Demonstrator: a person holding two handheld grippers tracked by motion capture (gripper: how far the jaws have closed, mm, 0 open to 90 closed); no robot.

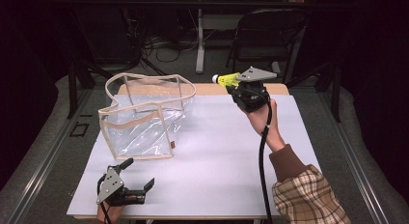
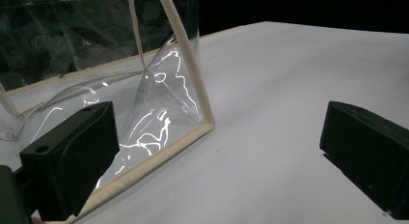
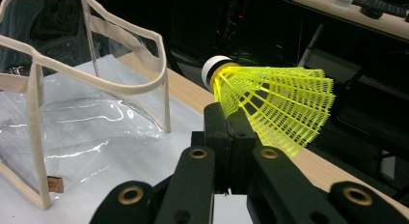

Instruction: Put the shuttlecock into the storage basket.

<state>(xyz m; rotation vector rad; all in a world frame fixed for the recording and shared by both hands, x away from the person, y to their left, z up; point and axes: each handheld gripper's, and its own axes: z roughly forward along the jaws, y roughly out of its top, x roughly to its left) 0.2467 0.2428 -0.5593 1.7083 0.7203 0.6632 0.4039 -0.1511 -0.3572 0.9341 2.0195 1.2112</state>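
Observation:
A clear plastic bag [image 1: 144, 119] with cream trim stands open on the white table sheet, left of centre. My right gripper [image 1: 232, 82] hangs over the far edge of the table, to the right of the bag, shut on a yellow shuttlecock [image 1: 225, 79]. In the right gripper view the shuttlecock [image 3: 270, 105] is pinched by its mesh skirt, its white cork pointing toward the bag [image 3: 91, 103]. My left gripper [image 1: 141, 175] rests near the front left corner, jaws wide open and bare. In the left gripper view the bag's near corner [image 2: 159, 132] lies just past the left jaw.
The white sheet [image 1: 217, 156] covers most of the wooden table top. Beyond the far edge stand a folding chair [image 1: 263, 35] and table legs among floor cables. A black cable [image 1: 263, 161] trails from the right gripper along the plaid sleeve.

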